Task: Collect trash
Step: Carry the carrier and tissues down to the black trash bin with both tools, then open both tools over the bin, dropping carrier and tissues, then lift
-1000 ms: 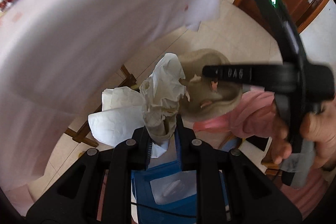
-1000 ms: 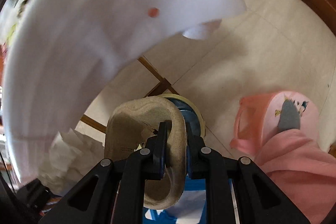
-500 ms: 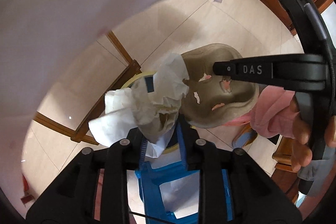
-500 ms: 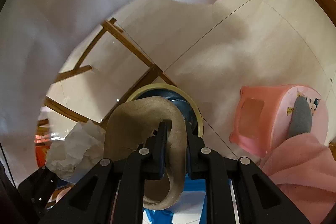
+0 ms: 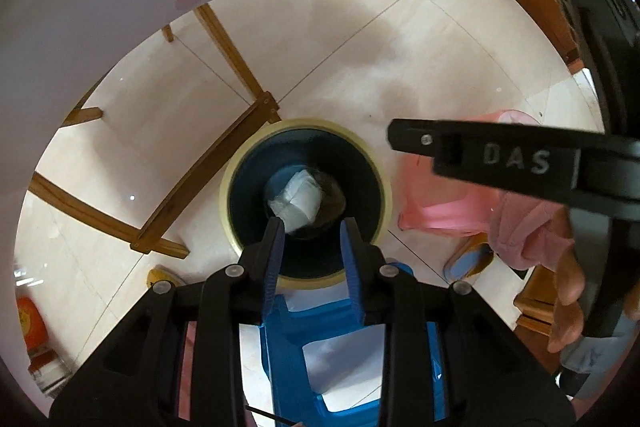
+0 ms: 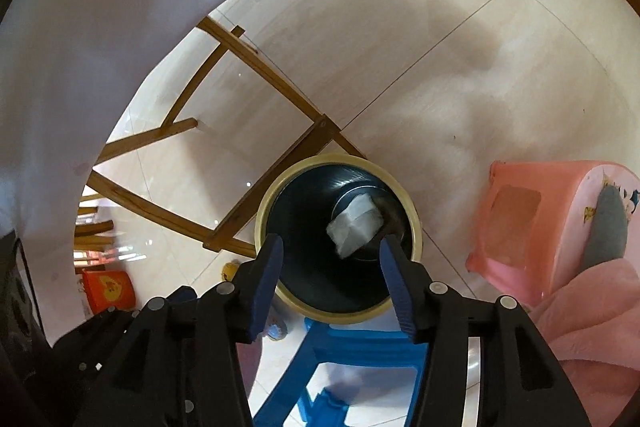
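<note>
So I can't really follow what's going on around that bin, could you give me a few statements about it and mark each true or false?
1. White crumpled paper lies inside the round bin. True.
2. The left gripper holds a tissue. False: nothing is between its fingers.
3. The right gripper is clamped on a cardboard tray. False: its jaws are opening, with nothing between them.
4. A pink stool stands on the floor beside the bin. True.
5. The bin has a lid on. False: it is open-topped.
</note>
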`<control>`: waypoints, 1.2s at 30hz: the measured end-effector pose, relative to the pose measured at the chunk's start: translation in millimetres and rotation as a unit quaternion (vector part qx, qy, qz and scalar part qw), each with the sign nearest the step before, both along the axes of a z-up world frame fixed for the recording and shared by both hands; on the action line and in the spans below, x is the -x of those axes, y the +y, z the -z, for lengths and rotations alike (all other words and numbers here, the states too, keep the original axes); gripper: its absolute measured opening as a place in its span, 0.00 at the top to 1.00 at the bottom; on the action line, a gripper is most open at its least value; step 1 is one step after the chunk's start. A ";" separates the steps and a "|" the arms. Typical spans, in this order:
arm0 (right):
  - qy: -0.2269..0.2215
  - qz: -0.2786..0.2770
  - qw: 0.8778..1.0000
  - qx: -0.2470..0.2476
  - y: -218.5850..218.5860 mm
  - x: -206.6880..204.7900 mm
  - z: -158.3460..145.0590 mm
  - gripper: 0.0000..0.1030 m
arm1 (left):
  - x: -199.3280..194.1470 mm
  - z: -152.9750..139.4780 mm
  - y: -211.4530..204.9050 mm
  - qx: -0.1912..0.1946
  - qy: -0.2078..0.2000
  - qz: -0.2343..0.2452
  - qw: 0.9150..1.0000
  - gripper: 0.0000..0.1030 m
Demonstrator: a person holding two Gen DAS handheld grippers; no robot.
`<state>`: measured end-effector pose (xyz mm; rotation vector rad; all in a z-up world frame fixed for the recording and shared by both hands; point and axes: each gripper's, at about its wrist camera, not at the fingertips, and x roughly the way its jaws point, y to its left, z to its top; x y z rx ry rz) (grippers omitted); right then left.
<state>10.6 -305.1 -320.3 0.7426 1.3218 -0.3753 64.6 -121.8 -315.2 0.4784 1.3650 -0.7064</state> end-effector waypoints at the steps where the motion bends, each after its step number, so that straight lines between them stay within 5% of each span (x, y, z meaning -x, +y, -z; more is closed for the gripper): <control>1: -0.001 0.003 1.000 0.000 -1.4 0.6 -1.2 0.50 | 0.9 -0.8 1.0 0.001 0.001 -0.002 1.000 0.75; 3: -0.003 0.004 1.000 0.002 -3.3 1.4 -1.4 0.50 | 4.1 -2.2 2.9 0.004 0.000 -0.003 1.000 0.64; 5: -0.003 0.002 1.000 0.006 -3.8 2.1 -2.9 0.50 | 4.2 -6.1 4.0 0.012 -0.003 -0.002 1.000 0.34; 6: -0.003 0.001 1.000 0.007 -3.7 2.2 -3.8 0.50 | 6.5 -6.8 3.5 0.015 -0.008 -0.002 1.000 0.31; 24: 0.022 -0.047 0.997 0.053 1.6 37.3 -30.0 0.50 | 61.7 -97.3 42.7 0.056 -0.023 0.020 0.998 0.31; 32: 0.001 -0.027 0.998 0.057 12.6 54.6 -92.7 0.49 | 75.3 -165.7 59.3 0.086 -0.087 0.050 0.991 0.31; 36: -0.018 -0.018 0.997 0.069 20.9 57.7 -138.0 0.39 | 65.5 -206.5 74.0 0.119 -0.097 0.026 0.988 0.30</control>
